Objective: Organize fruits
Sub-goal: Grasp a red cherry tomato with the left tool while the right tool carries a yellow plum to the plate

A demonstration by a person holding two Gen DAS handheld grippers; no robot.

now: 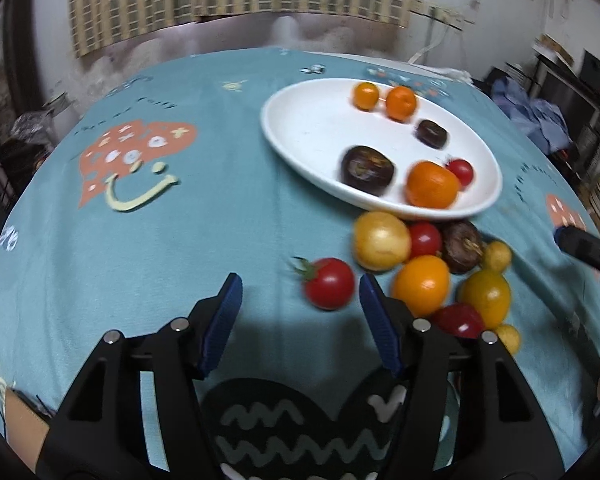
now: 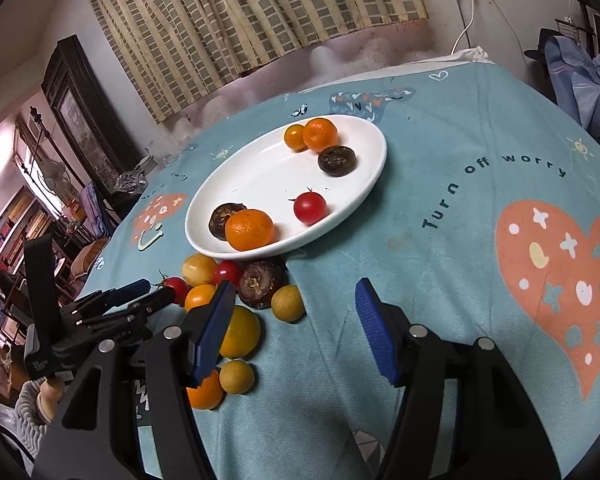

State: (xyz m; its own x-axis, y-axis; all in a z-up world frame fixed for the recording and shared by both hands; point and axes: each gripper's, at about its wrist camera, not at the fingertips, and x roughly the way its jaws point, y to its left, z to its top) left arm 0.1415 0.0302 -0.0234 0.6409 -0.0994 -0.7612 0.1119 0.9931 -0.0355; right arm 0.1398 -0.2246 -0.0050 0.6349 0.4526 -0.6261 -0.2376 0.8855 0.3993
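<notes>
Left claw [image 1: 300, 292], jaws apart & empty, lines up on loose tomato [image 1: 329, 283] w/ right claw [image 2: 292, 300] also gaping; next: close, lift to plate [image 1: 300, 128].

Even indoor light falls from above, bright enough for clear colours. Soft shadows lie on the table [image 1: 220, 240] under each tool. The left wrist view is smeared by motion blur; the right wrist view is sharper. Fisheye bending curves both views, with dark vignetted corners.
</notes>
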